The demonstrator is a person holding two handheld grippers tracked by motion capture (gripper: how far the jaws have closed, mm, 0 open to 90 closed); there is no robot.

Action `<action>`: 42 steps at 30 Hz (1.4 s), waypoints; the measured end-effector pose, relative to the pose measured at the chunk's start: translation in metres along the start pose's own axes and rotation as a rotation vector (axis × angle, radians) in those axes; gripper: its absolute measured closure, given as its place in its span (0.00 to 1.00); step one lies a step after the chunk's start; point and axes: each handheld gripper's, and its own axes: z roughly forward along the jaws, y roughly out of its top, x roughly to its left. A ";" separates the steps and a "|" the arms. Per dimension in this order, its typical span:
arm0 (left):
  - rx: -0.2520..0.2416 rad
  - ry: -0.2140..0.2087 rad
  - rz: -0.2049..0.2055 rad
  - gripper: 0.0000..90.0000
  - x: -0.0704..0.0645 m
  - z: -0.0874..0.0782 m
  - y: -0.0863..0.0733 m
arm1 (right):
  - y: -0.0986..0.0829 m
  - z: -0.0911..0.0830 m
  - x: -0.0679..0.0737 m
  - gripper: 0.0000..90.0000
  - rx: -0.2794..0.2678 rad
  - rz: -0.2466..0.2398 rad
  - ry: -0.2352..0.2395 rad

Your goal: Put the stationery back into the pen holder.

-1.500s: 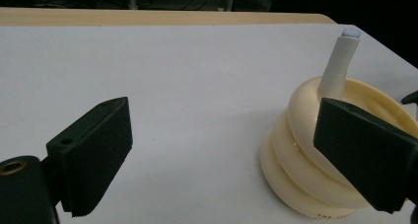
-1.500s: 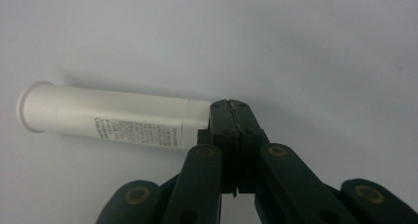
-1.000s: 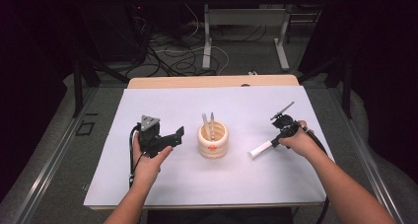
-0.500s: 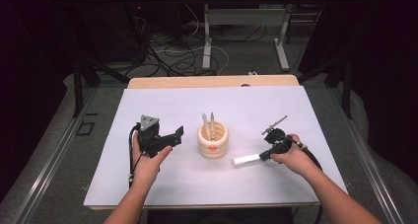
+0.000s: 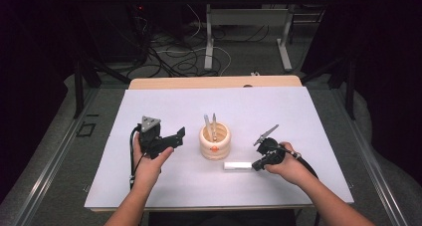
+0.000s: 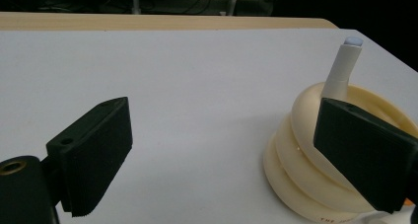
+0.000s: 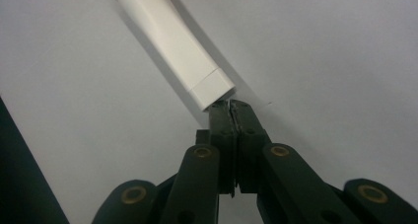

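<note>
Right gripper (image 5: 258, 165): at about 4 o'clock from the table's middle in the high view, held low over the white table (image 5: 298, 111). In the right gripper view its jaws are pressed flat together with nothing between them, and their tips (image 7: 230, 105) touch the squared end of the white stick.

White stick (image 5: 237, 166): lies flat on the table at 6 o'clock of the cream holder, just beside its foot (whether the two touch I cannot tell). In the right gripper view it (image 7: 170, 41) runs off toward 11 o'clock from the jaw tips.

Cream holder (image 5: 214, 142): ribbed, round, standing upright near the table's middle, with two pale sticks (image 5: 210, 125) rising from it, leaning slightly.

Left gripper (image 5: 169, 140): at 9 o'clock of the holder, apart from it, jaws spread wide and empty. In the left gripper view the holder (image 6: 305, 160) sits partly behind the jaw toward 3 o'clock (the other jaw stands over bare table).
</note>
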 end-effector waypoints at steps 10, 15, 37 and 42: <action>-0.001 0.000 0.000 0.09 0.000 0.000 0.000 | 0.006 -0.011 0.006 0.84 0.012 -0.137 -0.079; -0.002 0.001 -0.003 0.09 0.000 0.000 -0.001 | 0.011 -0.015 0.009 0.79 0.026 -0.201 -0.105; 0.000 0.000 -0.001 0.09 0.000 0.000 -0.001 | 0.038 -0.007 0.023 0.52 0.067 -0.410 -0.120; 0.001 0.000 -0.001 0.09 0.000 0.000 -0.001 | 0.041 -0.003 0.023 0.48 0.101 -0.476 -0.133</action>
